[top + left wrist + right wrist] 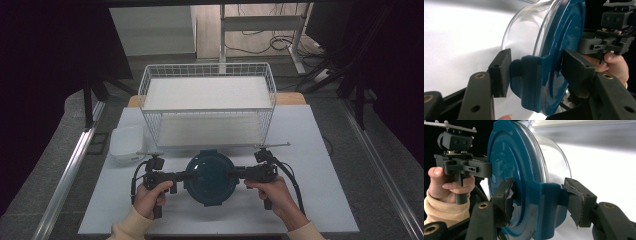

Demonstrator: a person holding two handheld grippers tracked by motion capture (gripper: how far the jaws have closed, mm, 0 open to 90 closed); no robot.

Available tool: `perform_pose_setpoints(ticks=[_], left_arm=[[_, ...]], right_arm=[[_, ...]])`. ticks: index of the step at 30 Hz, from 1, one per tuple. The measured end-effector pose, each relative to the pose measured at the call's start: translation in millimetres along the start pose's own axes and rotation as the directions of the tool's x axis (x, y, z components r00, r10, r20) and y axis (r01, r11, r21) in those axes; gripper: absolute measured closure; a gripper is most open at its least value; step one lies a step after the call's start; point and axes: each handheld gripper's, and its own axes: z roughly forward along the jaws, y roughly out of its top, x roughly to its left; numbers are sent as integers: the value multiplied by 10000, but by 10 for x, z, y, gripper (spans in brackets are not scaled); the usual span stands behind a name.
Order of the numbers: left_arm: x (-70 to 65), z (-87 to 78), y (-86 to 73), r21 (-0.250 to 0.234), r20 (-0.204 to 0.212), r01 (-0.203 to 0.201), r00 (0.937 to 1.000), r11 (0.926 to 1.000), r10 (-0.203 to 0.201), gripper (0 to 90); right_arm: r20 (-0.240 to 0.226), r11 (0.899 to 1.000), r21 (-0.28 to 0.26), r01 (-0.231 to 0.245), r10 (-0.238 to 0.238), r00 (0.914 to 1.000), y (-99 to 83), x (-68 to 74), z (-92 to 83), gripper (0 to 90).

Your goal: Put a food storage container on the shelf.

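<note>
A round clear container with a dark teal lid sits between my two grippers near the table's front edge. In the high view my left gripper meets its left side and my right gripper its right side. In the left gripper view, the left gripper is shut on a teal lid clasp, one pad under it and one on the lid's top. In the right gripper view, the right gripper is shut on the opposite clasp, with worn pads pressing both sides. I cannot tell whether the container rests on the table.
A white wire basket rack with two levels stands just behind the container. A white tub sits at the table's left, beside the rack. The white tabletop has free room to the right and along the front.
</note>
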Motion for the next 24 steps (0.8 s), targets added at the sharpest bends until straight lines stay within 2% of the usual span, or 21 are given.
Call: perform_pose_setpoints(ticks=[9, 24], left_arm=[[-69, -12, 196, 118, -46, -323, 9995, 9994, 324, 425], [-270, -105, 471, -160, -10, -850, 9964, 9963, 850, 424]], right_arm=[[22, 9997, -224, 104, -103, 9999, 120, 7, -47, 427], [141, 9961, -684, 561, -553, 9984, 368, 156, -213, 427]])
